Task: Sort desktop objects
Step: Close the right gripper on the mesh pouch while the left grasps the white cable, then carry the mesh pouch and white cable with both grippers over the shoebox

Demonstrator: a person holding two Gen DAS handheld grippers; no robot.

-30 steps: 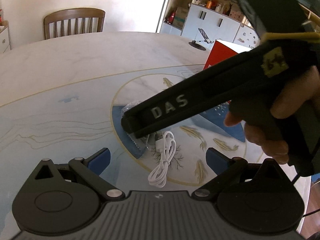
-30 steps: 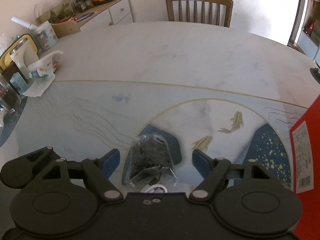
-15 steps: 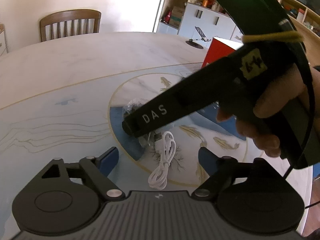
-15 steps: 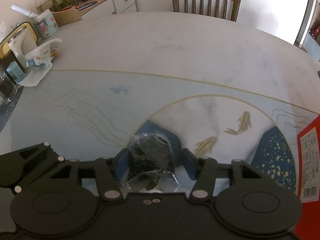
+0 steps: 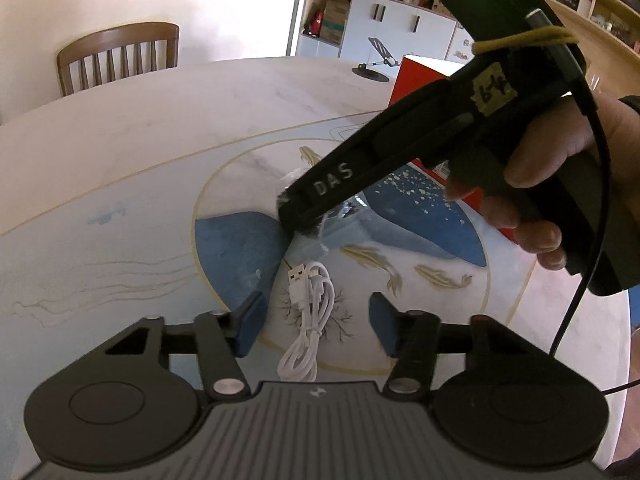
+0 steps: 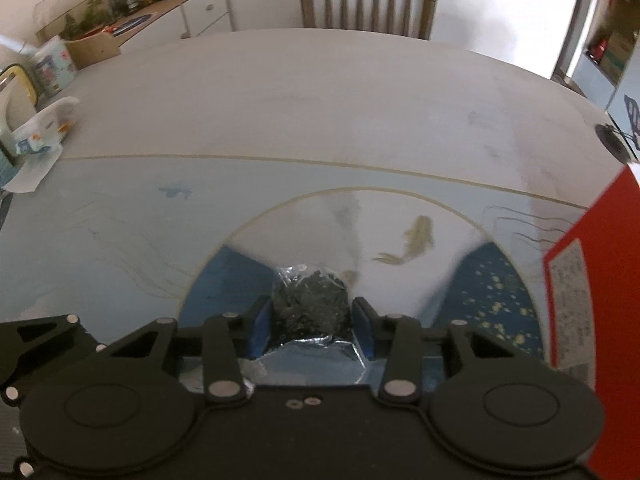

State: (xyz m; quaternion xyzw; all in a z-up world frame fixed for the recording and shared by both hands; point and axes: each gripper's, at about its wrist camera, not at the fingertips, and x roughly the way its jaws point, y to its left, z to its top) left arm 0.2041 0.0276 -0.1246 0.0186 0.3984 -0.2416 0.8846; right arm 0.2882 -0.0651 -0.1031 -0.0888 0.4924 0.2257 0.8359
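A coiled white USB cable point(image 5: 316, 300) lies on the painted table point(image 5: 120, 160), between the blue pads of my left gripper point(image 5: 316, 322). Its jaws are closing and stand apart from the cable on both sides. A clear bag of dark bits point(image 6: 310, 304) sits between the pads of my right gripper point(image 6: 312, 328). Those jaws are closing too, and the pads press on the bag's sides. In the left wrist view a hand point(image 5: 560, 160) holds the right gripper point(image 5: 298, 216), whose tip covers most of the bag point(image 5: 348, 206).
A red box point(image 5: 416, 80) point(image 6: 592, 280) stands on the table's right side, with a phone stand point(image 5: 372, 68) behind it. A wooden chair point(image 6: 366, 4) is at the far edge. Crumpled paper and jars point(image 6: 40, 136) crowd the far left.
Both pairs of jaws have narrowed. The right gripper's pads came in from wide apart onto the bag. The bag now lies farther from the cable.
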